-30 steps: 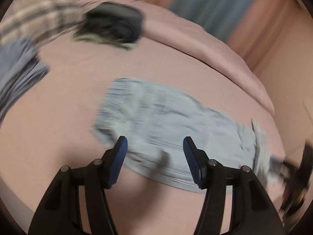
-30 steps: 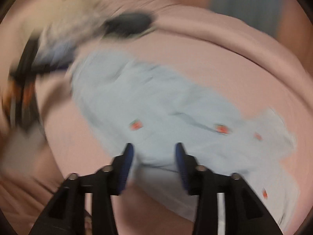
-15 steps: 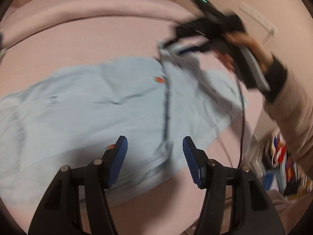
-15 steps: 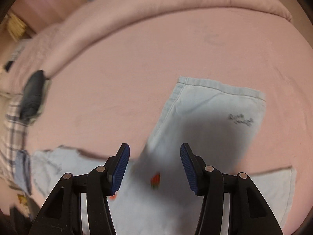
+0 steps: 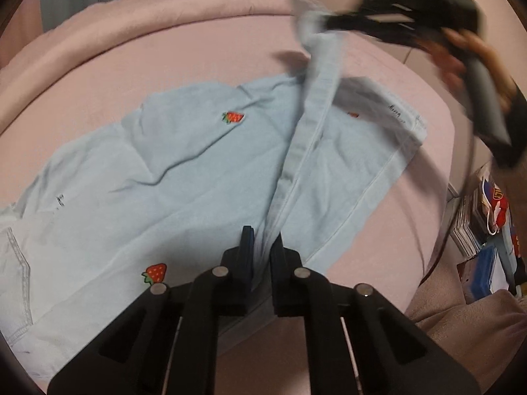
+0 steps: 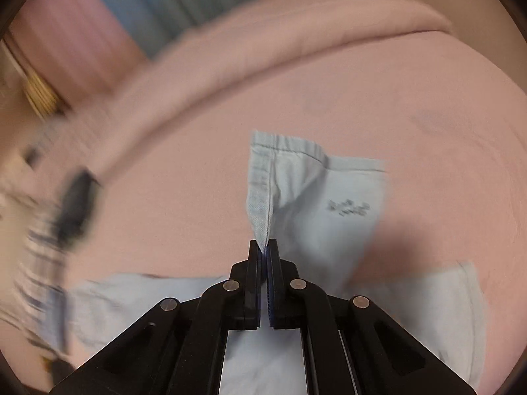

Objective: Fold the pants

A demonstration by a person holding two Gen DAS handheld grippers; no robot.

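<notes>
Light blue pants (image 5: 197, 171) with red strawberry patches lie spread on the pink bed (image 5: 164, 65). My left gripper (image 5: 262, 243) is shut on a raised seam fold of one leg near its lower edge. That fold runs up and away to my right gripper (image 5: 332, 23), blurred at the top right, which holds the leg's hem lifted off the bed. In the right wrist view my right gripper (image 6: 264, 247) is shut on the hem's seam edge, and the leg of the pants (image 6: 316, 204) stands up from it with small dark lettering showing.
A rolled pink duvet (image 5: 164, 19) runs along the bed's far side. A hand (image 5: 461, 52) grips the right tool. Stacked books and bags (image 5: 487, 217) sit beside the bed at right. A blurred dark item (image 6: 75, 204) and plaid cloth lie at the left.
Both grippers have gone from open to shut on the pants leg. The right gripper has pulled the hem up off the bed, raising a fold between the two grippers.
</notes>
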